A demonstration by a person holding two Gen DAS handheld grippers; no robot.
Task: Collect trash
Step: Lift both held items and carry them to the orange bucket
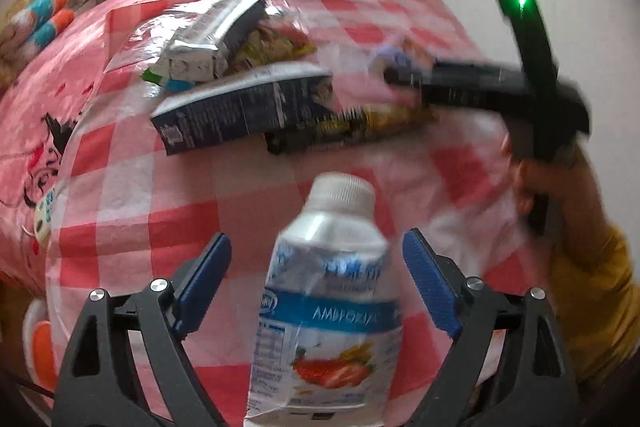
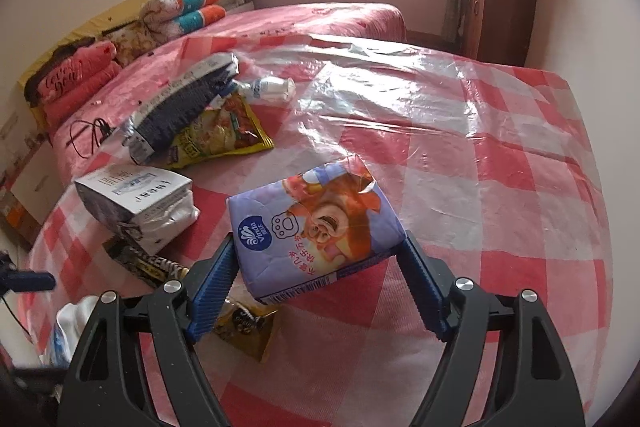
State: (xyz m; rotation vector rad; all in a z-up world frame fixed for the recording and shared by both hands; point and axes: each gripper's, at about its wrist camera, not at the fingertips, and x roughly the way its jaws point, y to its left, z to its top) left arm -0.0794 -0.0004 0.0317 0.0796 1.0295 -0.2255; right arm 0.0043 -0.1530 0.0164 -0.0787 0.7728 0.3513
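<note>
Our left claw point(image 1: 316, 279) stands open around the crushed yogurt bottle point(image 1: 326, 307), its long axis running along the fingers, pads apart from it. Our right claw point(image 2: 316, 281) grips the tissue pack point(image 2: 316, 227) above the surface point(image 2: 500, 187).

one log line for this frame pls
task: collect trash | left hand-held gripper: open around bottle | right hand-held gripper: shut on tissue pack

The drink bottle point(image 1: 324, 307) carries "AMBPORIA" in white on its blue band, though the last letters blur. The purple tissue pack point(image 2: 316, 223) shows the "Vinda" logo at its eight o'clock corner, beside Chinese characters too small to read. The pink pillow point(image 2: 76, 79) at ten o'clock reads "Cover You", uncertainly.
</note>
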